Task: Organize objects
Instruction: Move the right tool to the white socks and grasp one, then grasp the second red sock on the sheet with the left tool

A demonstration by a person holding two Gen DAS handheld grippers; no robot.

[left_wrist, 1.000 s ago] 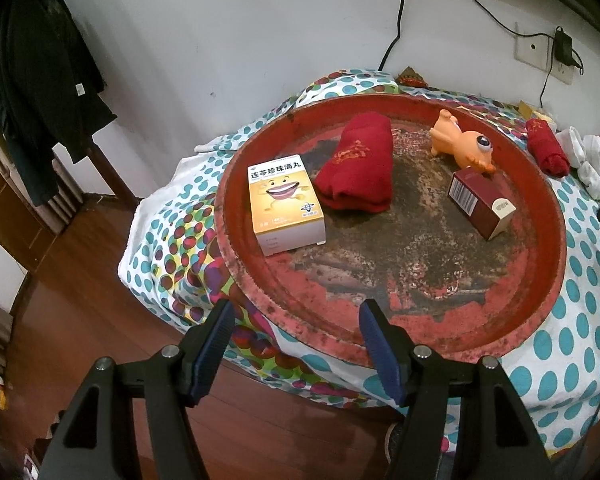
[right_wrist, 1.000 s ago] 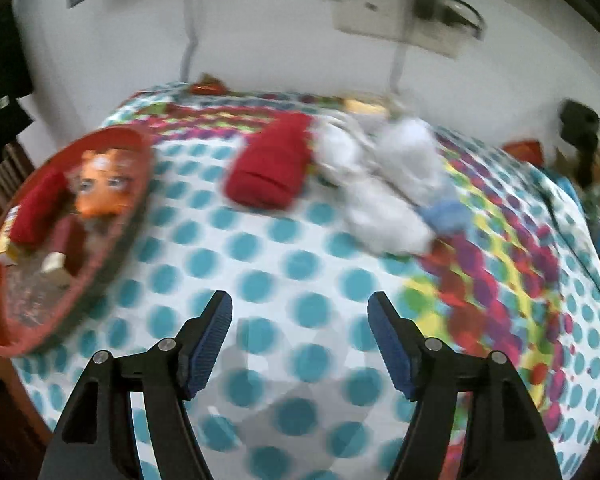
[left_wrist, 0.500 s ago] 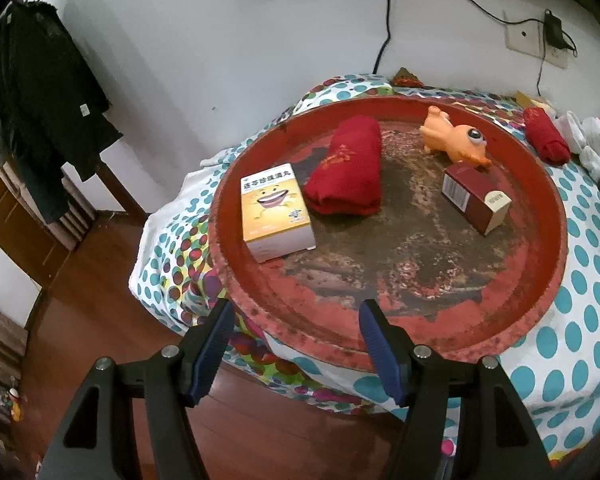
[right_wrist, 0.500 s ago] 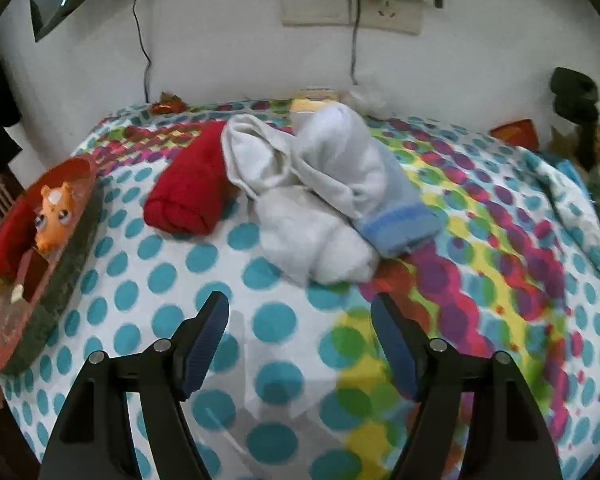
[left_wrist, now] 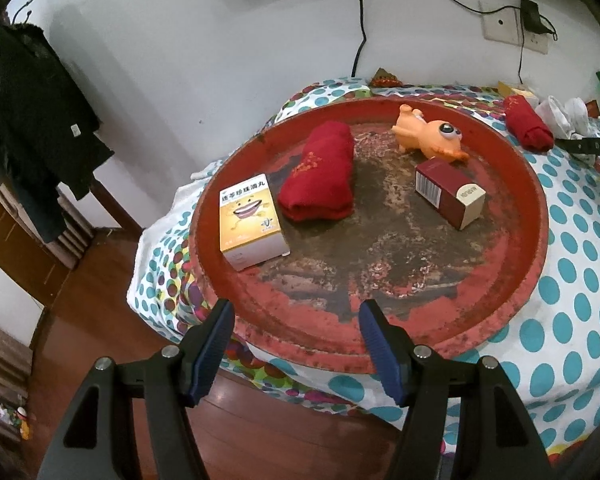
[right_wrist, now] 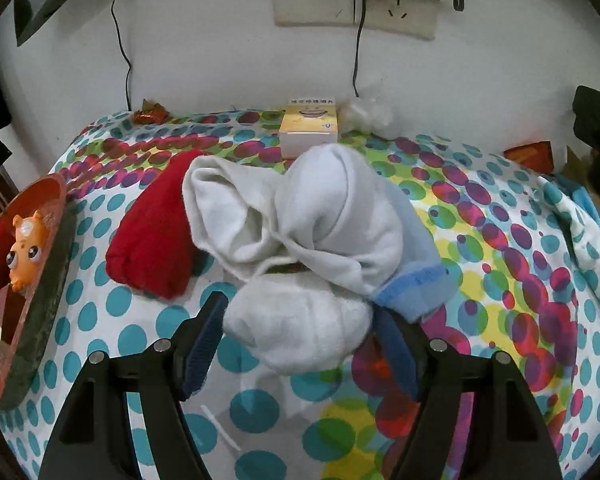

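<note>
The yellow box (left_wrist: 251, 223) lying in the red tray (left_wrist: 516, 280) carried a line of dark Chinese characters across its top, reading roughly 连苓珍珠滴丸, above a cartoon grinning mouth; smaller print beneath was too fine to read. The dark red carton (left_wrist: 448, 193) bore a barcode on its side, and its pale end flap had a short line of print, upside down and illegible. A black strap (left_wrist: 588, 146) at the right edge showed pale digits, apparently 045. A second yellow box (right_wrist: 309, 128) by the wall carried similar characters, too small to read.
</note>
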